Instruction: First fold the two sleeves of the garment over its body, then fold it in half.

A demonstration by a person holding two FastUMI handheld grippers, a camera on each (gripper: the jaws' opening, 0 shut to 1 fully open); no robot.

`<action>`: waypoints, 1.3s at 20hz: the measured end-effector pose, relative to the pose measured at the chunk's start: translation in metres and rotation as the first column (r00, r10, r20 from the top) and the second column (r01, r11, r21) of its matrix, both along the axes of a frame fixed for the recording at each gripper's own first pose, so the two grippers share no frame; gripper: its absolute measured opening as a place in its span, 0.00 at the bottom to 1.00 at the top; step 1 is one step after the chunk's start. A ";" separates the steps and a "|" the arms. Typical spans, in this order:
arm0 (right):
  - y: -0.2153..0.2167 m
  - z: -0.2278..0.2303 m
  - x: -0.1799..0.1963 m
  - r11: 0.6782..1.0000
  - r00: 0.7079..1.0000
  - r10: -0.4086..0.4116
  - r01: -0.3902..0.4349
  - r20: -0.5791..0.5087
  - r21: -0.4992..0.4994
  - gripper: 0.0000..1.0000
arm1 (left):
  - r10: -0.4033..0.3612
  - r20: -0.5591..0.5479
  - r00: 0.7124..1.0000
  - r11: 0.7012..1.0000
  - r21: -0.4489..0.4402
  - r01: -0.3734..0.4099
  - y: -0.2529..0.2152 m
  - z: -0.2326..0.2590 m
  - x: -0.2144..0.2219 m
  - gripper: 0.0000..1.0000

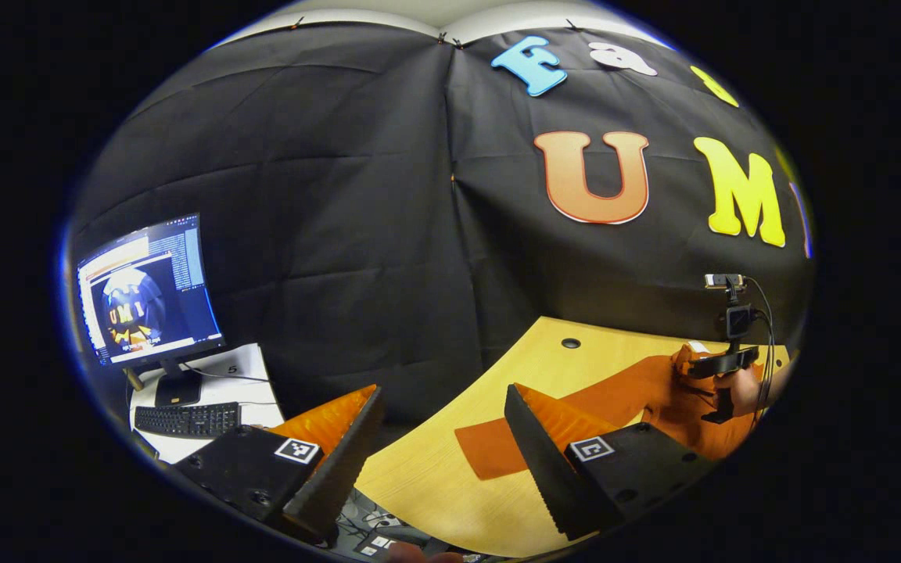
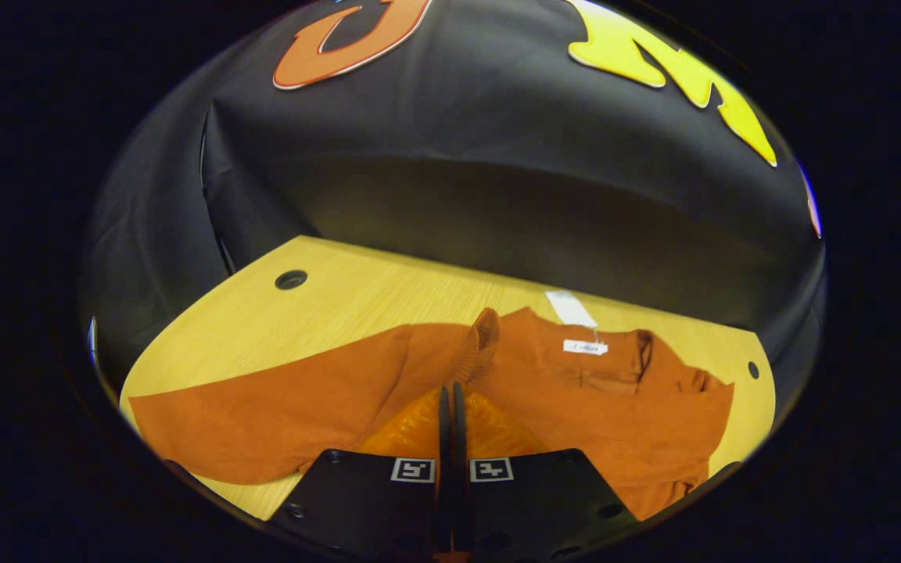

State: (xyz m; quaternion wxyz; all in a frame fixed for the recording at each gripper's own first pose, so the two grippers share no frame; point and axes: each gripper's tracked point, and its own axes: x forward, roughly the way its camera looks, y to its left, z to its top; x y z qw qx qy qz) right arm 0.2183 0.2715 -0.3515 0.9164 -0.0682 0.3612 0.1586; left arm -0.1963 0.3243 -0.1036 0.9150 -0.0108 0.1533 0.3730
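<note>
Orange garment [image 2: 576,407] lies flat on the worktop [image 2: 357,297], one sleeve [image 2: 263,422] stretched out sideways from the body. Right gripper [image 2: 450,399], fingers pressed together over the garment where sleeve meets body; whether cloth is pinched cannot be told. Left gripper [image 1: 443,438], fingers spread wide and empty, nearer the sleeve's end [image 1: 489,453].

Black cloth wall [image 1: 357,234] behind wooden table [image 2: 388,301] — monitor [image 1: 149,289], keyboard [image 1: 188,420] on side desk [image 1: 220,379].

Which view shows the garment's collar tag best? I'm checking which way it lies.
The right gripper view: the collar tag sits in plain sight on the garment. The left gripper view shows the garment small, far off.
</note>
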 end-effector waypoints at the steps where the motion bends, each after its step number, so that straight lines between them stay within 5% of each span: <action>1: 0.002 -0.006 -0.005 1.000 1.000 0.009 -0.009 -0.018 0.002 0.00 | 0.006 -0.001 1.000 1.000 -0.009 -0.006 0.002 -0.004 -0.001 1.00; 6: 0.024 -0.005 -0.017 0.993 0.996 0.063 -0.057 -0.056 0.101 0.19 | 0.003 -0.005 1.000 1.000 -0.028 -0.003 0.006 -0.012 0.004 1.00; 9: 0.031 0.012 -0.023 0.990 0.997 0.066 -0.060 -0.044 0.131 0.63 | -0.012 0.006 1.000 0.999 -0.037 0.012 0.009 -0.018 0.013 1.00; 11: 0.026 0.026 -0.025 0.989 0.998 0.065 -0.061 -0.022 0.137 0.74 | -0.014 0.004 1.000 0.999 -0.052 0.015 0.011 -0.027 0.018 1.00; 17: 0.007 0.093 -0.049 0.980 0.989 0.129 -0.138 0.071 0.145 0.79 | 0.001 0.001 1.000 0.990 -0.144 -0.001 0.022 -0.080 0.035 1.00; 21: -0.024 0.149 -0.081 0.971 0.974 0.168 -0.190 0.149 0.148 0.80 | -0.064 -0.078 0.995 0.964 -0.264 0.042 0.014 -0.147 0.054 1.00; 26: -0.097 0.189 -0.116 0.978 0.973 0.127 -0.156 0.193 0.140 0.79 | -0.061 -0.139 0.988 0.939 -0.344 0.010 0.015 -0.204 0.078 1.00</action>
